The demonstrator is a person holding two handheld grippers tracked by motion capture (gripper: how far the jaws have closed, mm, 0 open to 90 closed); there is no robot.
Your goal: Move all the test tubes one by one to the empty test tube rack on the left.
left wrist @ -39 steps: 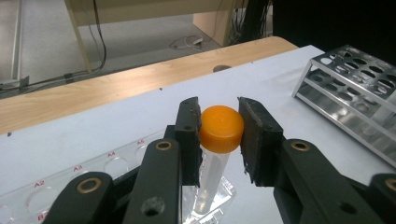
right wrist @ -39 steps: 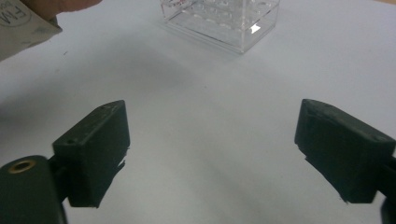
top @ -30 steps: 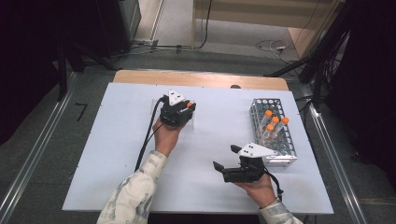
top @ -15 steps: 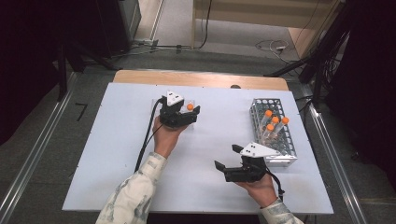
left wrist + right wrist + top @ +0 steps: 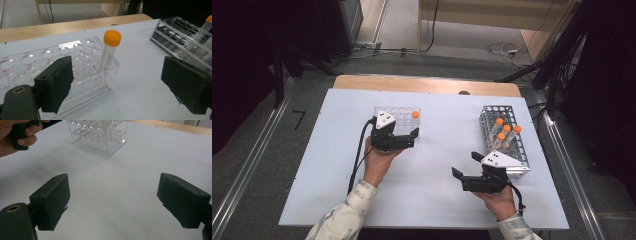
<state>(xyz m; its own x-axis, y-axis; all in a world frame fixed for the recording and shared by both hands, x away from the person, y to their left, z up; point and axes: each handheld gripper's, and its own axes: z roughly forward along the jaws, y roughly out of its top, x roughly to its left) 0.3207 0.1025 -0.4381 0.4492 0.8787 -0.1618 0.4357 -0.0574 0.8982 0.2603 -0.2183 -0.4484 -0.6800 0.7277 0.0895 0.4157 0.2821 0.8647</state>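
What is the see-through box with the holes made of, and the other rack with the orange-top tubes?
The see-through rack looks like clear, glossy plastic: you see the table through it and light glints on top. The grey rack seems to be metal wire, shiny and silvery. The tube looks like clear plastic with a matte orange cap.

We wear pale, faintly patterned, seemingly camouflage sleeves (image 5: pixel 347 215); each black two-jaw gripper (image 5: pixel 398 137) carries a grey three-cornered plate (image 5: pixel 383 119), thick matte pads (image 5: pixel 56 82) and a trailing black cable (image 5: pixel 358 155).
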